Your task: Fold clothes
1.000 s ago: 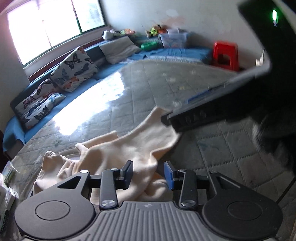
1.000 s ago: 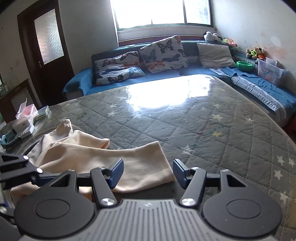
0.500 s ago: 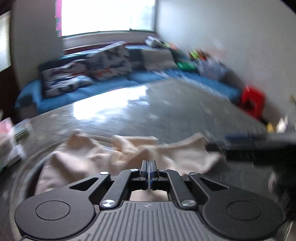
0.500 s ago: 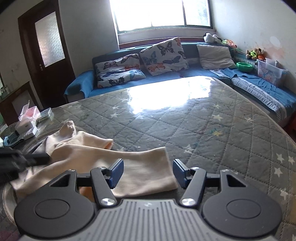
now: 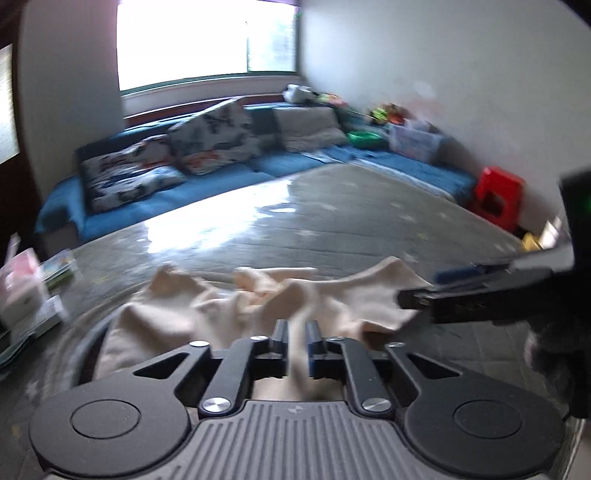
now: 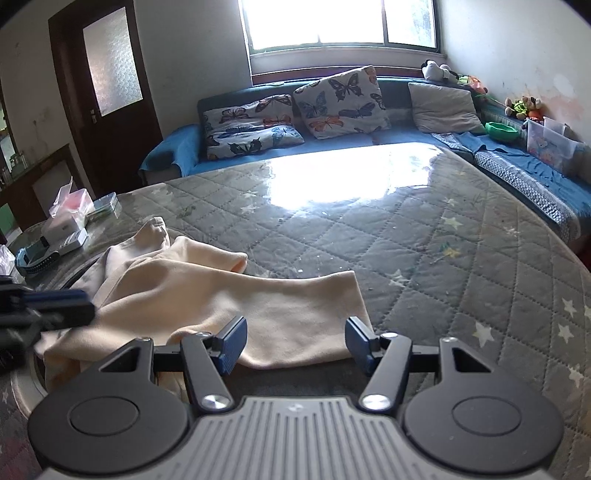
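cream cloth pinched on the gray quilt

left gripper (image 5: 295, 345) nearly closed, with a fold of the cream cloth (image 5: 258, 306) squeezed between its two fingers. bunched and wrinkled cloth just past the fingers, lying on the gray quilted cover (image 5: 332, 218). a bit blurry all over in the left wrist view.

right gripper (image 6: 295, 341) spread wide open, holding nothing, with one flat end of the cream cloth (image 6: 236, 299) lying between and just past its blue pads (image 6: 231, 341). same right gripper (image 5: 476, 295) seen from the left wrist view, low at the right edge of the cloth; touching or not, could not tell. left gripper (image 6: 44, 306) seen dark and blurry at the left side of the right wrist view, by the cloth.

farther left, a tissue box (image 6: 72, 203) and a white box (image 6: 64, 230) near the edge of the cover. farther back, a blue sofa (image 6: 369, 142) with butterfly pillows (image 6: 340, 101) and a gray pillow (image 6: 443, 109). off to the right, a green bowl (image 6: 501, 131), a clear bin (image 6: 550, 142) and a red stool (image 5: 498, 199). at the very back, a bright window (image 6: 340, 24) and a dark door (image 6: 107, 92).
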{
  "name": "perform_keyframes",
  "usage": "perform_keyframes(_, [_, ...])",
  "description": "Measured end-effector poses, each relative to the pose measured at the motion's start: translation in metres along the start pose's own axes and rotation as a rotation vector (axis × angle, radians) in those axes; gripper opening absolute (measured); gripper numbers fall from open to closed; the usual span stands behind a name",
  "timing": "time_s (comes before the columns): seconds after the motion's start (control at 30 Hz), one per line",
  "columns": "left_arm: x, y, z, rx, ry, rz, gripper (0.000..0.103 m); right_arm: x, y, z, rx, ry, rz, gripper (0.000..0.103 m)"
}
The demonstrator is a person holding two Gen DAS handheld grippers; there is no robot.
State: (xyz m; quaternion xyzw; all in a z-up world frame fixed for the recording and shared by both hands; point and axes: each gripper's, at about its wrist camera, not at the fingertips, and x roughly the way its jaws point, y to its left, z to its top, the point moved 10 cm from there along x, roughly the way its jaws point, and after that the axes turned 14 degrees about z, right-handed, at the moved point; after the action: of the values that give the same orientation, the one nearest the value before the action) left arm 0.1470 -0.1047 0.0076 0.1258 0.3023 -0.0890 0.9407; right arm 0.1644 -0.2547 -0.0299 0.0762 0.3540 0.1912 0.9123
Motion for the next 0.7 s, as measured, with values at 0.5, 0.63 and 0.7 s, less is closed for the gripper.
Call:
perform_keyframes(0.5, [0.061,-0.050,-0.015,0.181,0.069,0.019,0.008,-0.002,-0.017,0.001,0.025,-0.006,-0.017,0.060])
perform_keyframes(0.63, [0.050,-0.036,-0.011,0.138,0.020,0.049,0.003,-0.005,-0.018,0.002,0.023,-0.014,-0.021,0.060])
perform_keyframes(0.7, [0.039,-0.019,-0.005,0.072,-0.012,0.074,0.003,-0.007,-0.018,0.003,0.021,-0.021,-0.022,0.060])
